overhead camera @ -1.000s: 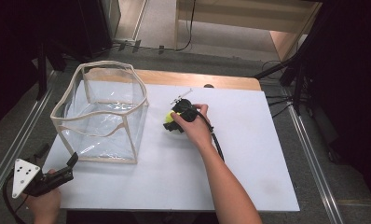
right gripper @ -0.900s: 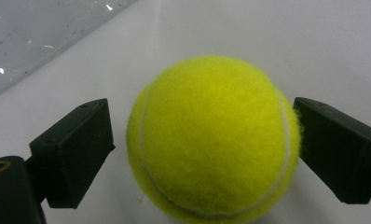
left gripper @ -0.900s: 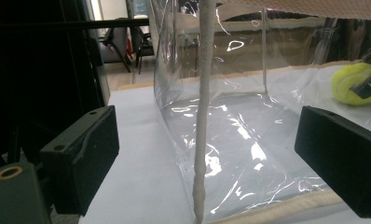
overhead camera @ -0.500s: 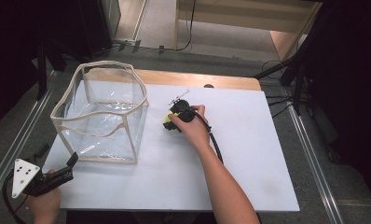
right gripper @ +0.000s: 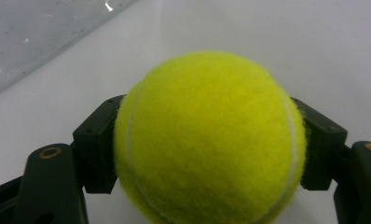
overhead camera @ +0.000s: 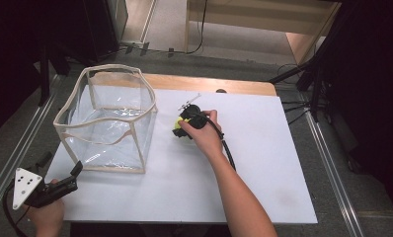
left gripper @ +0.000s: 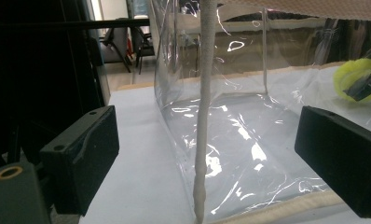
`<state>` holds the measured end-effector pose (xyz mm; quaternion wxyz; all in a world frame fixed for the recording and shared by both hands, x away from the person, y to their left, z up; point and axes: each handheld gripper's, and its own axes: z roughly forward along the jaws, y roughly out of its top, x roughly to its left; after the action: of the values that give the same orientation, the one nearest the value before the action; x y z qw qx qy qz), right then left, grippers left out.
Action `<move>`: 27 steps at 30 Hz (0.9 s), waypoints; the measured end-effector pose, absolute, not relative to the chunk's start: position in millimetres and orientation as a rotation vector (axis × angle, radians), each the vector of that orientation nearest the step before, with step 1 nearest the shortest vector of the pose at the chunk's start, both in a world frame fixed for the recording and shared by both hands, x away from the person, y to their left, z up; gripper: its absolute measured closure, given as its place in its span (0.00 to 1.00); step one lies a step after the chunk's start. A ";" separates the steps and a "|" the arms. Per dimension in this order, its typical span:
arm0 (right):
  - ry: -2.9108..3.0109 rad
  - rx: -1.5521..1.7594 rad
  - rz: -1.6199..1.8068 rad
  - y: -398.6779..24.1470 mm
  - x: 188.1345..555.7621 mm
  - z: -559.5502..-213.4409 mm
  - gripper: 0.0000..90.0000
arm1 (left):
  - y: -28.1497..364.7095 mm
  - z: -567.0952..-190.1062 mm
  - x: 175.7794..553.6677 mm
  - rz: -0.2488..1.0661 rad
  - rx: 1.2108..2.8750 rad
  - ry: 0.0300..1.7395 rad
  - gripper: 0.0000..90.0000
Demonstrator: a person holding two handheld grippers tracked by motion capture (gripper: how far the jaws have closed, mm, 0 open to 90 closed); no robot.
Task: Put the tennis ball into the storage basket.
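— Nothing much has shifted since a second ago: the right claw (overhead camera: 180,129) sits at the same spot mid-frame, maybe a touch nearer the clear bag (overhead camera: 107,118).

— And it's holding something?

— Yes, clenched on the tennis ball (right gripper: 209,140), one jaw on each side, low over the white table (overhead camera: 263,163), just right of the bag.

— The left claw (left gripper: 207,154)?

— Lower left of the frame, at the table's corner, jaws spread wide and released, facing the bag's near corner seam (left gripper: 203,116).

White table top (overhead camera: 263,163); wooden strip (overhead camera: 209,84) at far edge; grey floor (overhead camera: 333,148) around.
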<state>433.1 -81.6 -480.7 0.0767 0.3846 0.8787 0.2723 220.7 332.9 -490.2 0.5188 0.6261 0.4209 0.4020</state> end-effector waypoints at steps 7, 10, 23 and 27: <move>2.672 1.113 0.829 -78.3 427.8 -473.0 0.25 | 332.7 -490.3 220.7 0.967 1.505 1.009 0.08; 2.675 1.104 0.827 -77.0 425.6 -470.6 0.25 | 332.8 -490.2 220.8 0.967 1.507 1.006 0.08; 2.698 1.029 0.880 -68.5 412.6 -458.6 0.25 | 332.3 -490.4 220.8 0.969 1.505 1.005 0.07; 2.713 1.003 0.880 -65.9 409.0 -455.1 0.25 | 332.2 -490.4 220.8 0.967 1.505 1.005 0.08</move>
<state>409.0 -65.9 -455.1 0.0592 0.3312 0.8958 0.2905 220.8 332.2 -490.4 0.5183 0.6272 0.4187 0.4032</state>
